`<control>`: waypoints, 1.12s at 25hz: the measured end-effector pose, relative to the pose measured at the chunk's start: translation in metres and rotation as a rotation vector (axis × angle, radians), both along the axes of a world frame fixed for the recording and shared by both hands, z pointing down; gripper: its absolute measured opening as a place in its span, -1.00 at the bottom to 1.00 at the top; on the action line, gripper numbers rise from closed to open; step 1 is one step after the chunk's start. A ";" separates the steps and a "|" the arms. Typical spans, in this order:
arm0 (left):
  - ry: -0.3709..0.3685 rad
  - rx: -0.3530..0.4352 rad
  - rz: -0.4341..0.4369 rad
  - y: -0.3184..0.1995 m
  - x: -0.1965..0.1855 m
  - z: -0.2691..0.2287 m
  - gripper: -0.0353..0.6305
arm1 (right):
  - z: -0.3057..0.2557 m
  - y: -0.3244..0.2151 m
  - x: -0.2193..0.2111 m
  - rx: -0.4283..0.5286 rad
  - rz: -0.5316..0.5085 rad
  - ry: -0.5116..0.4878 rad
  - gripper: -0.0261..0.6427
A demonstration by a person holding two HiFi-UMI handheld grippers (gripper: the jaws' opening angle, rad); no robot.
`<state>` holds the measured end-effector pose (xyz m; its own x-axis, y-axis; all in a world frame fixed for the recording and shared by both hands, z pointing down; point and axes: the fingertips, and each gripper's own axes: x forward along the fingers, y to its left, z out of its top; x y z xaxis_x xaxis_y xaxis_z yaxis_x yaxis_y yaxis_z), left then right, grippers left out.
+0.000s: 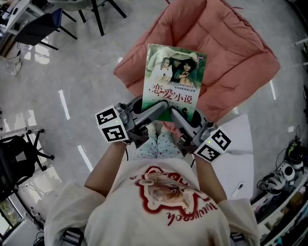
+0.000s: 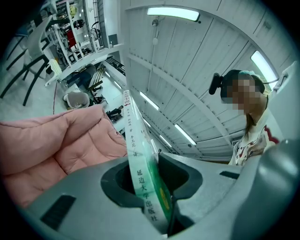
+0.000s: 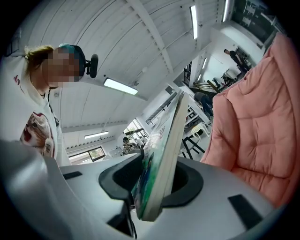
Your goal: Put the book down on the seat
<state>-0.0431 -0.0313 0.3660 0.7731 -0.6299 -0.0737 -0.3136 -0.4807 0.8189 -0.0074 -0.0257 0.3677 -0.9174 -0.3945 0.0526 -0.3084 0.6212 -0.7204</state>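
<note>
A paperback book (image 1: 172, 81) with a green and white cover is held flat, cover up, above the pink cushioned seat (image 1: 226, 53). My left gripper (image 1: 162, 108) is shut on its near left corner and my right gripper (image 1: 176, 113) on its near right corner. In the left gripper view the book's spine (image 2: 140, 173) runs between the jaws, with the pink cushion (image 2: 51, 150) to the left. In the right gripper view the book's page edge (image 3: 164, 164) stands between the jaws and the cushion (image 3: 258, 136) fills the right side.
The seat stands on a pale grey floor (image 1: 82, 72). A dark chair (image 1: 41, 26) is at the upper left and black chair legs (image 1: 101, 14) at the top. A white sheet (image 1: 240, 153) lies on the floor at the right, beside equipment (image 1: 284, 175).
</note>
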 end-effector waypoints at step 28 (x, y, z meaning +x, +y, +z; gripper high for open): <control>0.006 -0.059 -0.014 0.000 0.002 0.007 -0.62 | 0.006 0.000 0.002 -0.048 0.005 0.033 -0.56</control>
